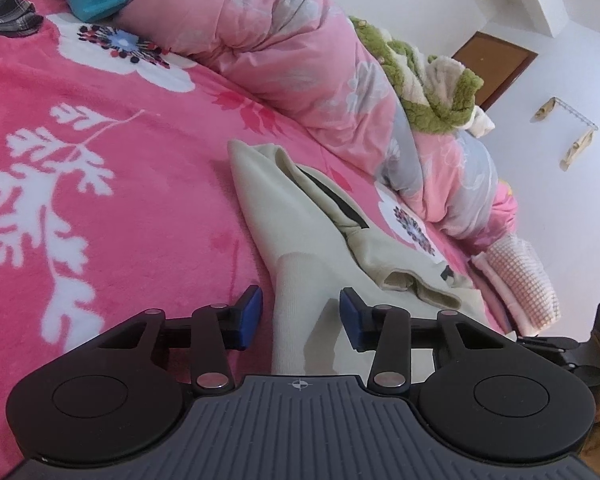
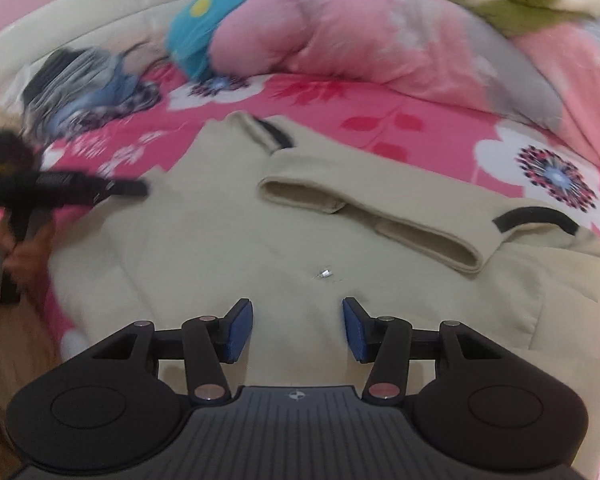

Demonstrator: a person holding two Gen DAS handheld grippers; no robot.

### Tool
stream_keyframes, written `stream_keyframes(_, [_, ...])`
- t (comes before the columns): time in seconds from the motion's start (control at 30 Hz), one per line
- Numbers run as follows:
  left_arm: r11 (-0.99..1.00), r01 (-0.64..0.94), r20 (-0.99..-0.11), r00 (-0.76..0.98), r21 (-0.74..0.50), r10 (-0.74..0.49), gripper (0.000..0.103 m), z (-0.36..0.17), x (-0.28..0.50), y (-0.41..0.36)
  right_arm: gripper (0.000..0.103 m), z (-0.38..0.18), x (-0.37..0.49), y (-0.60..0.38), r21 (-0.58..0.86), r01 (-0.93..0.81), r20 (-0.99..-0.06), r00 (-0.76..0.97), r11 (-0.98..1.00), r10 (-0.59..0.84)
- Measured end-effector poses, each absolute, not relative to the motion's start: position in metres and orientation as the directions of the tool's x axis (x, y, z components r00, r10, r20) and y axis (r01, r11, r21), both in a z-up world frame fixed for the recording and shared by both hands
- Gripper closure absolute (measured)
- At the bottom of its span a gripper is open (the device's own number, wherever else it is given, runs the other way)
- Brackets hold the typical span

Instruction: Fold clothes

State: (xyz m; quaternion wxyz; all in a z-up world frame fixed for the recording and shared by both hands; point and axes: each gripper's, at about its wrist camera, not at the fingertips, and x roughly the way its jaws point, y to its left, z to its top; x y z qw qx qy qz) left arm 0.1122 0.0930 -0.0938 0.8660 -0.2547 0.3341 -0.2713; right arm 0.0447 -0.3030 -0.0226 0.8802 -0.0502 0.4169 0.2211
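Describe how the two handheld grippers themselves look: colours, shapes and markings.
The left gripper and right gripper look alike: two blue padded fingers on black linkage arms with silver pivot pins, two round black housings, and a grey ribbed body with a small crosshair mark. No cables or sleeves show.

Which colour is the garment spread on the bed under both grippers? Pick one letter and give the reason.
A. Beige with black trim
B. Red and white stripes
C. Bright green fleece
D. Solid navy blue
A: the garment lying on the pink floral blanket is pale beige, with black trim showing at its edges in the right wrist view.
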Motion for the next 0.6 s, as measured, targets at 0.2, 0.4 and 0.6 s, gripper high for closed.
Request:
stream_keyframes(0.2, [0.722, 0.307, -0.442, 0.624, -0.619, -0.644, 0.061, -0.095, 0.115, 0.089, 0.051, -0.016, 0.029, -0.3, 0.077, -0.497, -0.746, 0.547, 0.864, 0.381])
stream_keyframes(0.4, [0.72, 0.31, -0.443, 0.619, -0.621, -0.648, 0.061, -0.095, 0.116, 0.088, 0.052, 0.002, 0.044, -0.328, 0.17, -0.502, -0.701, 0.543, 0.848, 0.462])
stream_keyframes(0.6, [0.72, 0.31, -0.446, 0.616, -0.621, -0.65, 0.061, -0.096, 0.118, 0.088, 0.059, -0.007, 0.109, -0.369, 0.318, -0.324, -0.738, 0.505, 0.891, 0.447])
